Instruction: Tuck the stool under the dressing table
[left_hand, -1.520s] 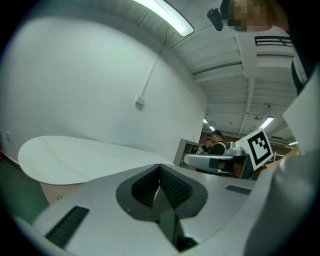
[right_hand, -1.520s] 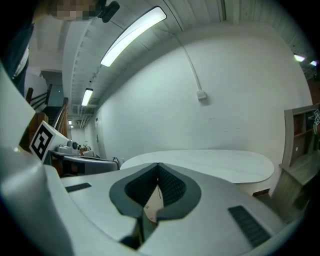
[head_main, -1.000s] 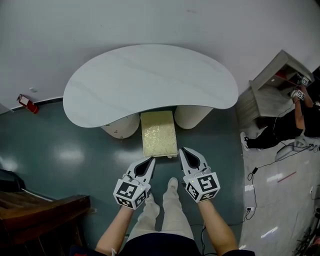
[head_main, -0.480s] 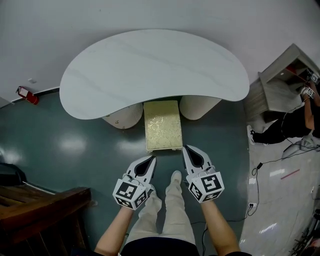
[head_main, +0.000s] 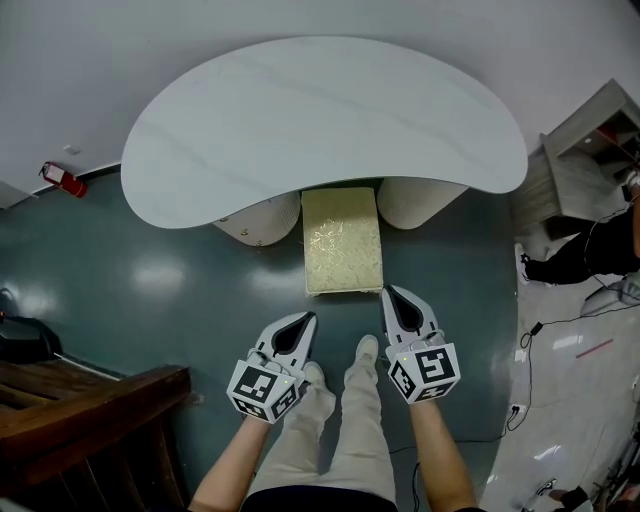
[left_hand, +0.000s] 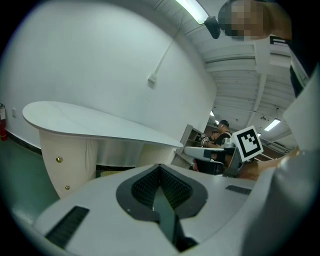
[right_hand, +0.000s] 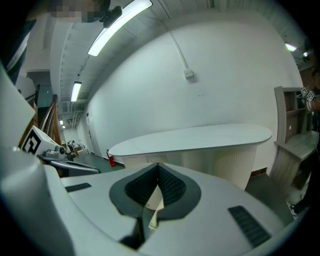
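Left claw and right claw are closed, empty; the stool sits at 12 o'clock, partly under the dressing table.

Forearms forward; left gripper, right gripper side by side; jaws together, empty.

industrial-looking hall: glossy teal floor, bare white wall, ceiling strip light, red fire extinguisher
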